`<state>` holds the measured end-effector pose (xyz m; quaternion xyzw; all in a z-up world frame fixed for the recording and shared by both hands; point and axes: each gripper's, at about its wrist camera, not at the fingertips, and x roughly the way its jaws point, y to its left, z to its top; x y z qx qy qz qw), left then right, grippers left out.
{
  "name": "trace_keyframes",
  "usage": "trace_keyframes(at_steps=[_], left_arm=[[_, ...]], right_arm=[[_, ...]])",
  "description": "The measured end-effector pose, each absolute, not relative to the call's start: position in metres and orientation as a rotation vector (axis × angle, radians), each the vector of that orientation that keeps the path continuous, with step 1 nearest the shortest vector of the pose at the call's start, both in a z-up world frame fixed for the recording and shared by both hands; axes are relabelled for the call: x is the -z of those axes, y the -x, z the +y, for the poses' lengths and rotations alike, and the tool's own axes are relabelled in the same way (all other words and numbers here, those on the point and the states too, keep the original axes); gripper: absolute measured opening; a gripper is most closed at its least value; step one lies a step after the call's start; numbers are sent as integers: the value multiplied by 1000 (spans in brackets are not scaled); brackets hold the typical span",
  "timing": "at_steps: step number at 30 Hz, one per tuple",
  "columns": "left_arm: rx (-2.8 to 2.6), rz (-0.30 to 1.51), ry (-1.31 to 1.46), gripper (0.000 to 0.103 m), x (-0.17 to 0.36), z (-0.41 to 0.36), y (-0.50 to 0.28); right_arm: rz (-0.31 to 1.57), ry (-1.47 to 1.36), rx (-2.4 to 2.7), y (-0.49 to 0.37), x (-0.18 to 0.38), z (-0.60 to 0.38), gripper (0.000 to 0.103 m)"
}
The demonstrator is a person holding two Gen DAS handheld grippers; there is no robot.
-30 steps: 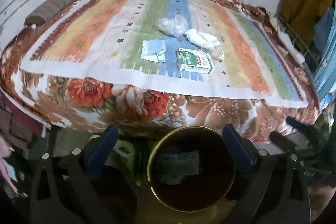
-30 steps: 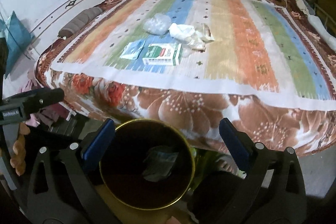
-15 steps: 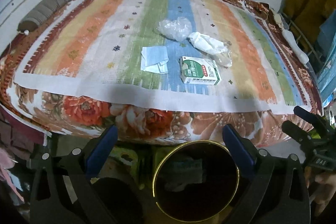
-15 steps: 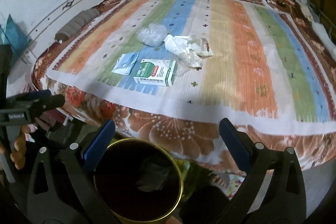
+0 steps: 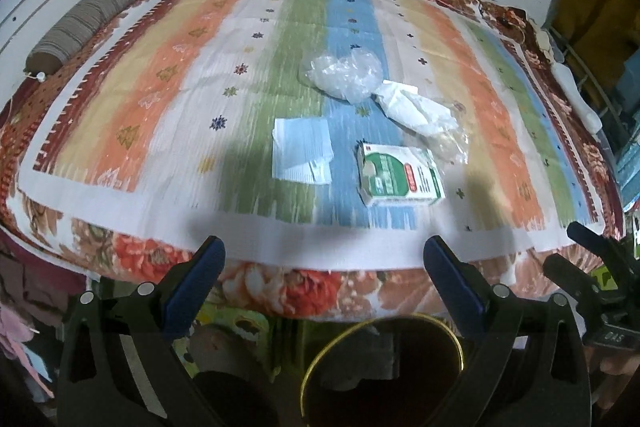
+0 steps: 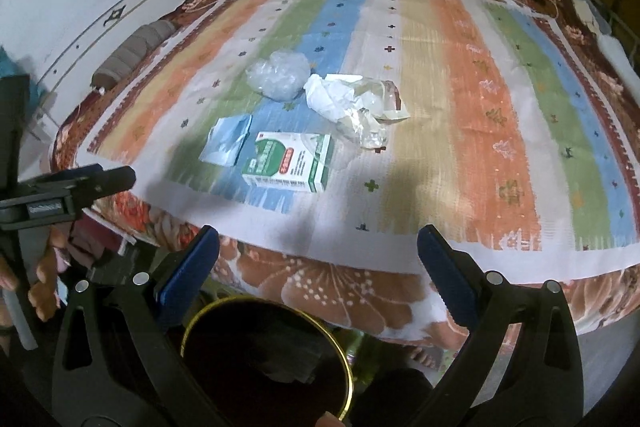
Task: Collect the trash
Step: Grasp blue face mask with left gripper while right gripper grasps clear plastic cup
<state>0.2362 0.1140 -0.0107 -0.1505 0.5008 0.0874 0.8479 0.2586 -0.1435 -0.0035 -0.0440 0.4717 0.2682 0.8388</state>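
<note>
Both grippers (image 5: 322,259) (image 6: 318,247) open, carton (image 5: 400,174) untouched

Print on the trash, mostly illegible
The green-and-white box (image 6: 289,160) carries blurred print and a red label; nothing reads clearly.

I count four pieces of trash on the bed (image 5: 120,131): one green-and-white carton (image 5: 400,174), one flat pale-blue packet (image 5: 302,149), one crumpled clear plastic bag (image 5: 342,75), and one wad of white paper with clear wrapping (image 5: 418,111), which may be more than a single piece; I cannot separate it. Below the bed edge I see one gold-rimmed bin (image 6: 266,355). One rolled bolster (image 5: 76,33) lies at the far left. I have two hand-held grippers, the left hand-held gripper (image 5: 324,259) and the right hand-held gripper (image 6: 318,251).
</note>
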Motion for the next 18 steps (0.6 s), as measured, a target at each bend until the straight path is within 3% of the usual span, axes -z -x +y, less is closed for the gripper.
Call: trace_keyframes(at_steps=[18], left_arm=[[-182,1098,306,97,56,140,-295]], right_arm=[[1003,178,-535,-321,34,-101,94]])
